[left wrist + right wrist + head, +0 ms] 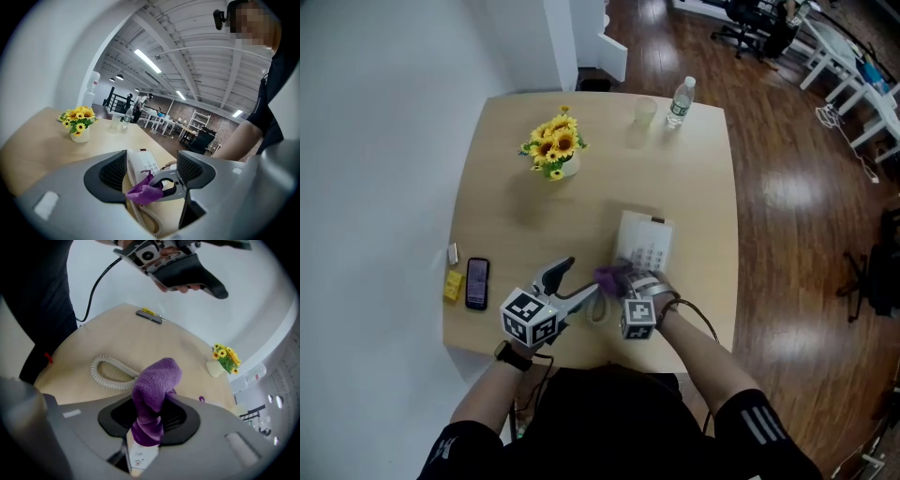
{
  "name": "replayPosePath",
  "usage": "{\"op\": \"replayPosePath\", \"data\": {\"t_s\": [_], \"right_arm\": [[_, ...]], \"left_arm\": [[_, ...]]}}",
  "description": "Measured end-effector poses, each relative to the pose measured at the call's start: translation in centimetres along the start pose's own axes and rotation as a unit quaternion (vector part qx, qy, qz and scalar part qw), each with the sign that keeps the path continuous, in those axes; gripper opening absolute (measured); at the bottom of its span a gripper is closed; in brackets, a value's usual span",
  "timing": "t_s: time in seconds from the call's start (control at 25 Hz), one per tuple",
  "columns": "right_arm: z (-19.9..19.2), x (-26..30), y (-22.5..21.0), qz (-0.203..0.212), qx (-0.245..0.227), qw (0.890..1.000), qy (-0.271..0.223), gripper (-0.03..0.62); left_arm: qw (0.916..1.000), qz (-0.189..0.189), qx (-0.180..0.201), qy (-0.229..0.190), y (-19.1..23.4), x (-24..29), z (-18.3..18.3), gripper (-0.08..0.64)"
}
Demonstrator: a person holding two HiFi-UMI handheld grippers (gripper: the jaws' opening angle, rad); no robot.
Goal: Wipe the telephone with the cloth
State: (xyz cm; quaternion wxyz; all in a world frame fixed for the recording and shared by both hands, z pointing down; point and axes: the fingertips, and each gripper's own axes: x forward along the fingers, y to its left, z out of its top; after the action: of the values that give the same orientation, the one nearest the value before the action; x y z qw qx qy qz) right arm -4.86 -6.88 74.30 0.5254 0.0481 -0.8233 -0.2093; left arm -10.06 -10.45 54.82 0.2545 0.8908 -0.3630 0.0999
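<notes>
Cloth, fuzzy purple, in right tongs

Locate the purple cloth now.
The purple cloth is pinched in the right gripper, at the near end of the white telephone, low centre in the head view.

No word, brand or number can be read anywhere. The black-and-white square markers on the left gripper and the right gripper are patterns, not letters. The white plastic telephone keypad and the label of the clear plastic water bottle at the light wooden table's far edge are too small to read.
</notes>
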Motion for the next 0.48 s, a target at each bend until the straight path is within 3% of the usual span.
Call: {"op": "replayPosePath", "data": {"t_s": [0.12, 0.24, 0.36, 0.48], "right_arm": [[-0.5, 0.4, 2.6, 0.053, 0.014, 0.998, 0.011, 0.129], [-0.7, -0.4, 4.3, 0.107, 0.074, 0.991, 0.005, 0.130], [-0.2, -2.9, 2.8, 0.085, 0.171, 0.980, -0.047, 0.130], [-0.1, -6.9, 0.7, 0.042, 0.260, 0.960, -0.099, 0.130]], "left_arm": [[1.0000, 0.001, 0.003, 0.002, -0.2, 0.5, -0.1, 0.331], [0.9999, 0.004, 0.008, 0.010, -0.3, 1.2, -0.3, 0.331], [0.9995, 0.018, 0.007, 0.024, 0.2, 2.8, -0.7, 0.328], [0.9976, 0.034, -0.006, 0.060, 1.3, 5.6, -1.6, 0.314]]}}
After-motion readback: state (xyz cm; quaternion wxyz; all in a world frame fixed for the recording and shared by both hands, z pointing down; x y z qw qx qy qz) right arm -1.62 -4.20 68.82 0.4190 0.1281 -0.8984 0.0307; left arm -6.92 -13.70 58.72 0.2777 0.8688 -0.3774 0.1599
